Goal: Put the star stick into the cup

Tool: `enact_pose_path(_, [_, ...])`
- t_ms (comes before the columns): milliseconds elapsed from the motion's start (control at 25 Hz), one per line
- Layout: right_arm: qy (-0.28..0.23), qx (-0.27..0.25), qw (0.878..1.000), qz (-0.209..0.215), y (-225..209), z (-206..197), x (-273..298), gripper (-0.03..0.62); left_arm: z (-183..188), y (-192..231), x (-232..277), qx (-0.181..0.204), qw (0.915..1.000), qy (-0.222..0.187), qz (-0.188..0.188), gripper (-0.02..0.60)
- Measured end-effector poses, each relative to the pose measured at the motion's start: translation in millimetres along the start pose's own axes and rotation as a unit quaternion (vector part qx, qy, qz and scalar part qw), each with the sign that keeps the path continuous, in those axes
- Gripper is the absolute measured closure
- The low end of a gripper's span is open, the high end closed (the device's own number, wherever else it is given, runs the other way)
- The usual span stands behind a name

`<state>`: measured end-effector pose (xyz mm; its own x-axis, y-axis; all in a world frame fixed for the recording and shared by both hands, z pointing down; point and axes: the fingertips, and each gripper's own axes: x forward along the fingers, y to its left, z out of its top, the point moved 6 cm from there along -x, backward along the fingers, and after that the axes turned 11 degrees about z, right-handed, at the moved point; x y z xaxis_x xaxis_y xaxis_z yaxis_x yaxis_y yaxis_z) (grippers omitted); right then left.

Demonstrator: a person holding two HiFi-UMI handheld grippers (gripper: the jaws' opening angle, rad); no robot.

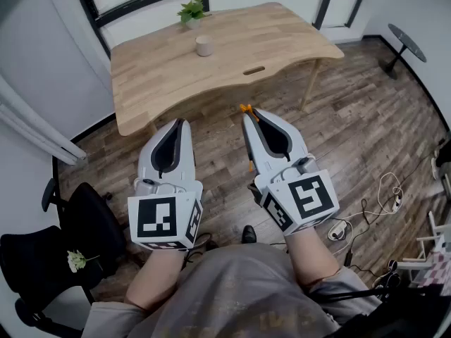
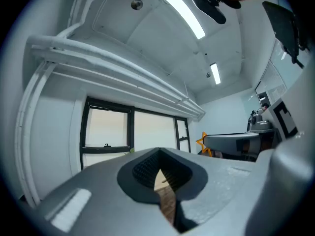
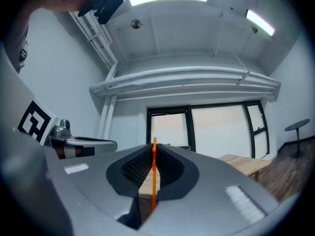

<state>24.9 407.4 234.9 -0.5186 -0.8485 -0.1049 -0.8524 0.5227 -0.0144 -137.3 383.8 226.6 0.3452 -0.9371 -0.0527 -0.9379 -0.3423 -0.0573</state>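
My right gripper (image 1: 248, 117) is shut on the orange star stick (image 3: 154, 173), which runs upright between its jaws in the right gripper view. The star end (image 1: 246, 108) pokes out past the jaw tips in the head view and shows as an orange star (image 2: 202, 141) in the left gripper view. My left gripper (image 1: 181, 124) is shut with nothing in it, held beside the right one. The small beige cup (image 1: 204, 45) stands on the wooden table (image 1: 282, 41), well beyond both grippers.
A small potted plant (image 1: 192, 10) sits at the table's far edge, behind the cup. A black chair (image 1: 49, 252) with a white flower stands at lower left. Cables (image 1: 384, 196) lie on the wood floor at right. Windows line the far wall.
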Motion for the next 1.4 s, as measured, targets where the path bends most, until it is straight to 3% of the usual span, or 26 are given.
enact_pose_path(840, [-0.004,0.035,0.999,0.030,-97,-20,-32,0.549,-18,-79,51,0.011,0.9991,0.027,0.030,0.581])
enact_pose_path(1080, [0.012,0.047,0.998,0.027,-125,-37,-2,0.549,-33,-75,91,0.012,0.9988,0.042,0.024,0.581])
enact_pose_path(1400, [0.025,0.047,0.998,0.030,-167,-53,102,0.549,-55,-20,191,-0.002,0.9984,0.052,0.020,0.581])
